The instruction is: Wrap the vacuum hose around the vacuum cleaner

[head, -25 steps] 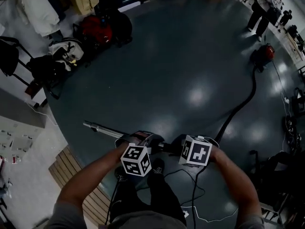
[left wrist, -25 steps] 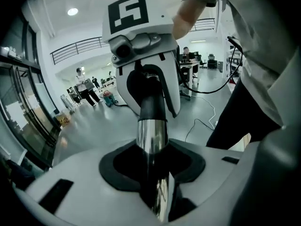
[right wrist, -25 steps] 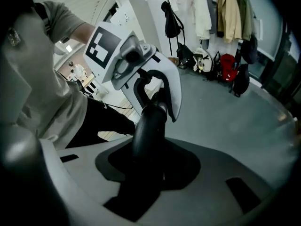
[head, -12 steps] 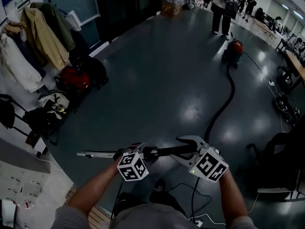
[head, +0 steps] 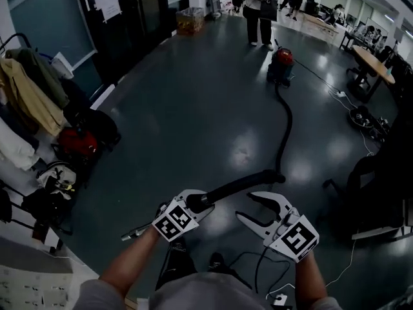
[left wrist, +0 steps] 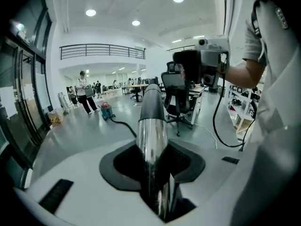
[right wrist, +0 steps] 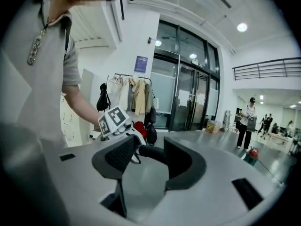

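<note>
Down at the near end of the dark, glossy floor [head: 193, 108] the person holds both tools out at about waist height. The left gripper [head: 191, 202] [left wrist: 153, 149] has its fingers [left wrist: 127, 161] clamped on a shiny chrome metal wand [head: 132, 234] [left wrist: 152, 140], which runs straight through the gap and pokes out behind towards the person's left. Ahead of the grip the wand joins a black curved handle piece [head: 239, 185] [left wrist: 151, 100] [right wrist: 150, 152].

The right gripper [head: 246, 205] [right wrist: 146, 161] sits just beside that piece without touching it. Its fingers [right wrist: 181, 161] have just been opening and now stand well apart with nothing pressed between them (its own view only shows the black piece beyond the gap).

From the handle piece, the long black vacuum hose [head: 287, 128] [left wrist: 123, 125] drops to the floor and snakes away across the room to the small red canister vacuum cleaner [head: 281, 62] [left wrist: 107, 111] [right wrist: 253, 153]. That machine stands well apart from both tools, near a standing person [head: 260, 8], and no loop of hose lies around it.

Along the person's left side hang pale and tan coats [head: 29, 89], with a red bag [head: 76, 141] on the floor below them. A wooden desk [head: 371, 60] stands far off on the right, and a black office chair [left wrist: 176, 91] shows beyond the wand in the left gripper view.
</note>
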Demonstrator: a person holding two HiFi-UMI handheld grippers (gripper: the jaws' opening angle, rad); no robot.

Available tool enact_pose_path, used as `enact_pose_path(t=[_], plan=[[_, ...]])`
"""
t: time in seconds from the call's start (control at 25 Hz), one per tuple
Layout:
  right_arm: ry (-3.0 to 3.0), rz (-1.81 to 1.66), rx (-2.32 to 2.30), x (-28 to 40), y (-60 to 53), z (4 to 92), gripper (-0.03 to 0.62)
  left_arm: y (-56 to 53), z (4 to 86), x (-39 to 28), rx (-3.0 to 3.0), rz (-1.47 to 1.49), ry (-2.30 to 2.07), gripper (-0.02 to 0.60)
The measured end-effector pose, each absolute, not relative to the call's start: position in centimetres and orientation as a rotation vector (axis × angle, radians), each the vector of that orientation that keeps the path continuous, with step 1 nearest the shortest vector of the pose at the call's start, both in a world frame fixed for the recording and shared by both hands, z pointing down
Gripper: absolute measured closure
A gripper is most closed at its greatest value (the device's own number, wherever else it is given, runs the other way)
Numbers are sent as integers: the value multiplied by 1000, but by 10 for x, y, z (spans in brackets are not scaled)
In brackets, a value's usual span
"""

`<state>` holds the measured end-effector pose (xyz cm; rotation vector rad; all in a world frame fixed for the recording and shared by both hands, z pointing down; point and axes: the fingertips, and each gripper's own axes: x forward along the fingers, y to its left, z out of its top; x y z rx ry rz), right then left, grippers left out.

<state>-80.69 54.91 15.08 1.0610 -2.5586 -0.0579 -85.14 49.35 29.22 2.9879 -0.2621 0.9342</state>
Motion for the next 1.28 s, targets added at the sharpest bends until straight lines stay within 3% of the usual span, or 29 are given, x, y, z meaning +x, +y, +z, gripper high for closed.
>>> enact_pose_path(t=[0.84, 1.28], plan=[[-2184, 647, 1741, -837, 419, 260, 391, 351, 205, -773, 2998, 385, 335, 428], [-2320, 774, 1866, -789, 399, 276, 391, 369, 155, -682, 2831, 206, 454, 426]])
